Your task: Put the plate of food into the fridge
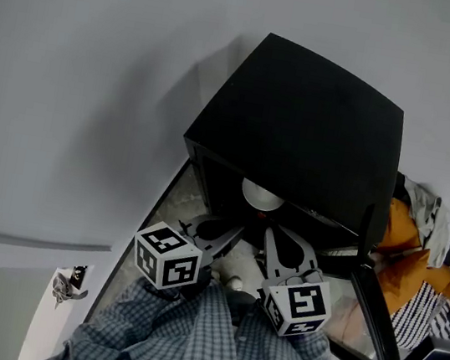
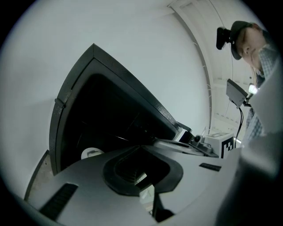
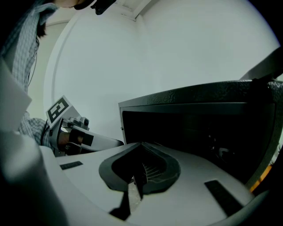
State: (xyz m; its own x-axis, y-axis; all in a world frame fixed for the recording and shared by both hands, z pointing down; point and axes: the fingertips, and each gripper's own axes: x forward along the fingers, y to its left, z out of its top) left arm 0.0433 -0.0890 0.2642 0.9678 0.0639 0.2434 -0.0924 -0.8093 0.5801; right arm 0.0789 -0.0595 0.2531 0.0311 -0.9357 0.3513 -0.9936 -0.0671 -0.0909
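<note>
**Both tongs shut and empty at the open fridge; plate already inside**

- Black mini fridge [image 1: 302,119] seen from above, front open. Its glass door [image 1: 373,313] is swung out to the fridge's right.
- White plate [image 1: 261,195] sits inside the fridge, just behind the front edge, near the middle of the opening. What lies on it cannot be made out. The left gripper view shows the same plate [image 2: 92,153] low in the dark interior, toward the fridge's left wall.
- Left tongs [image 1: 229,233] are just in front of the opening, tips pointing in toward the plate but apart from it. In their own view the left tongs [image 2: 140,152] have the jaws brought together with nothing between them.
- Right tongs [image 1: 275,238] are beside the left ones, also at the fridge front, short of the plate. In their own view the right tongs [image 3: 141,150] are likewise closed and empty, facing the fridge [image 3: 190,99] interior.
- The tips of the two tongs converge in front of the plate.
- Checked sleeves [image 1: 199,340] below both grippers.
- Orange cloth [image 1: 405,246] lies to the right of the fridge, beyond the door.
</note>
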